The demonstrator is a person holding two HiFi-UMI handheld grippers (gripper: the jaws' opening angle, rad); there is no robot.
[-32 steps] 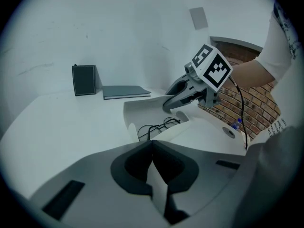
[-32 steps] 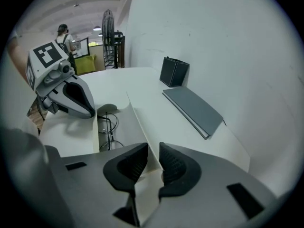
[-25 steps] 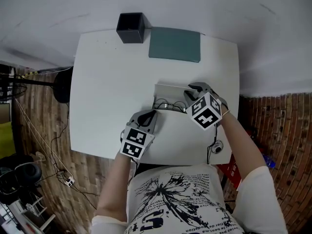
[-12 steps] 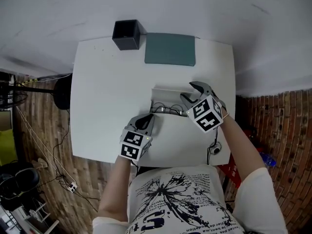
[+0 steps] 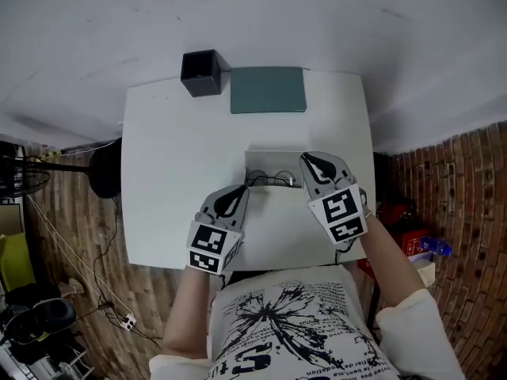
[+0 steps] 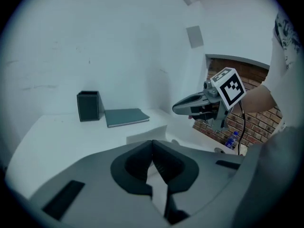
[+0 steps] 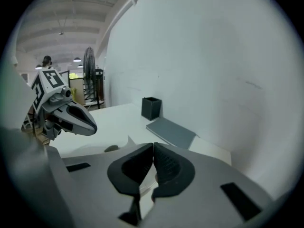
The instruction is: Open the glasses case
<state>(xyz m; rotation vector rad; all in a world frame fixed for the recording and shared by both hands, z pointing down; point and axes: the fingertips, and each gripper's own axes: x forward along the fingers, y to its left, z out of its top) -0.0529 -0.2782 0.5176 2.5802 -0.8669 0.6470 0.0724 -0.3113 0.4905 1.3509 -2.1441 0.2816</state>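
The white glasses case (image 5: 274, 160) lies open in the middle of the white table (image 5: 174, 172), its lid standing up at the far side and dark-rimmed glasses (image 5: 269, 180) inside. My left gripper (image 5: 240, 190) hovers at the case's near left corner, jaws shut and empty. My right gripper (image 5: 306, 161) hangs over the case's right end. Its jaws are closing, and the pads meet with nothing between them. In the left gripper view the shut left gripper (image 6: 152, 144) points past the case lid (image 6: 146, 136), with the right gripper (image 6: 178, 109) raised beyond it.
A black square pot (image 5: 200, 72) and a grey-green notebook (image 5: 268, 89) sit at the table's far edge. A wall rises behind the table. Brick-patterned floor, cables and a fan base (image 5: 103, 155) surround the table. The person's torso presses close to the near edge.
Both grippers have lifted off the case and drawn back toward the person. The right gripper's jaws spread and then came together. The case stays open.
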